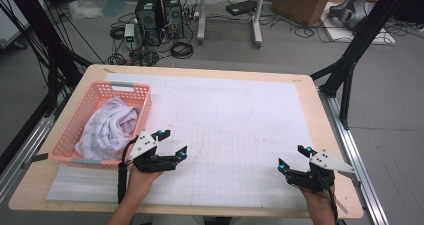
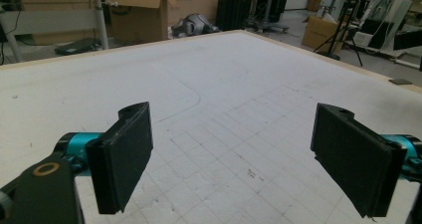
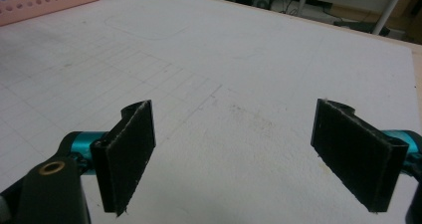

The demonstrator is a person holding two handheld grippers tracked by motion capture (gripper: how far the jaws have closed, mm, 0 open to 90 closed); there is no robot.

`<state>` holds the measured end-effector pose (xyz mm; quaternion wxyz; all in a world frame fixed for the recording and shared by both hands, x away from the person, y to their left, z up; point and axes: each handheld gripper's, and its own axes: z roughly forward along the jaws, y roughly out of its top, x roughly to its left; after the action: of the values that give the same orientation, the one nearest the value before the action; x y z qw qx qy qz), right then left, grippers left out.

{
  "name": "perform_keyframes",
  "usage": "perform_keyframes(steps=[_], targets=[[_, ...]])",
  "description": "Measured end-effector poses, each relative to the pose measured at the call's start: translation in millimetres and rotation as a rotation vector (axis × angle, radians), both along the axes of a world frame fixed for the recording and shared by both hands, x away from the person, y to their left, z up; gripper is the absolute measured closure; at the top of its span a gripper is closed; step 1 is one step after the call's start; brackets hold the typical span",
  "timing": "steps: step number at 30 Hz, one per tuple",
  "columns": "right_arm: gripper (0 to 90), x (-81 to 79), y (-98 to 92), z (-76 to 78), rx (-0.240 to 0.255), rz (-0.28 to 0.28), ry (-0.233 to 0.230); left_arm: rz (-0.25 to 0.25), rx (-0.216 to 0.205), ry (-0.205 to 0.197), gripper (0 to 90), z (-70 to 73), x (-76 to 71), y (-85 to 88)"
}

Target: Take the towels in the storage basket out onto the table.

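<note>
Pink plastic basket (image 1: 95, 92) sits at the left side of the bench (image 1: 305, 85), on the white gridded mat (image 1: 240, 125) that covers most of the wooden top. A white cloth with a faint blue print (image 1: 107, 127) lies bunched inside the basket, reaching up to its near rim.

Left claw (image 1: 173, 142): held just beside the basket's near right corner, apart from it, jaws spread wide, nothing between them. Left gripper view confirms this: both black pads (image 2: 124, 157) stand far apart over bare mat.

Right claw (image 1: 292, 157): near the bench's right front corner, well apart from basket and cloth, jaws likewise released and empty. Right gripper view shows its pads (image 3: 127, 152) wide over the mat, with a strip of the basket (image 3: 45, 0) at the far upper left.

Both claws hover low over the mat; contact with it cannot be judged.

Writing: none legible. Mat carries printed grid lines and a faint rounded outline (image 1: 197, 112); no brand or label readable on basket, cloth or claws.
</note>
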<state>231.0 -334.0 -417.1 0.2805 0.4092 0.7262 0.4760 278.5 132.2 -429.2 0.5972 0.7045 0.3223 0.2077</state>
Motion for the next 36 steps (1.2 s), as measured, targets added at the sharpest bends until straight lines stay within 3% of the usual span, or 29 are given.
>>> perform_keyframes(steps=[14, 23, 26, 36], targets=[[16.1, -1.7, -4.9, 1.2, 0.012, -0.014, -0.004, -0.023, -0.016, -0.012, 17.9, 7.3, -3.1, -3.0], [16.1, -2.6, -7.3, 2.5, 0.023, -0.017, -0.01, -0.051, -0.058, -0.021, 17.9, 33.0, -4.4, 8.3], [16.0, -2.6, -6.6, 3.2, 0.024, -0.016, -0.012, -0.055, -0.041, -0.028, 17.9, 39.1, -3.9, 10.9], [16.1, -2.7, -5.8, 3.7, 0.022, -0.011, -0.011, -0.002, -0.036, -0.034, 17.5, 72.0, 10.8, 40.2]])
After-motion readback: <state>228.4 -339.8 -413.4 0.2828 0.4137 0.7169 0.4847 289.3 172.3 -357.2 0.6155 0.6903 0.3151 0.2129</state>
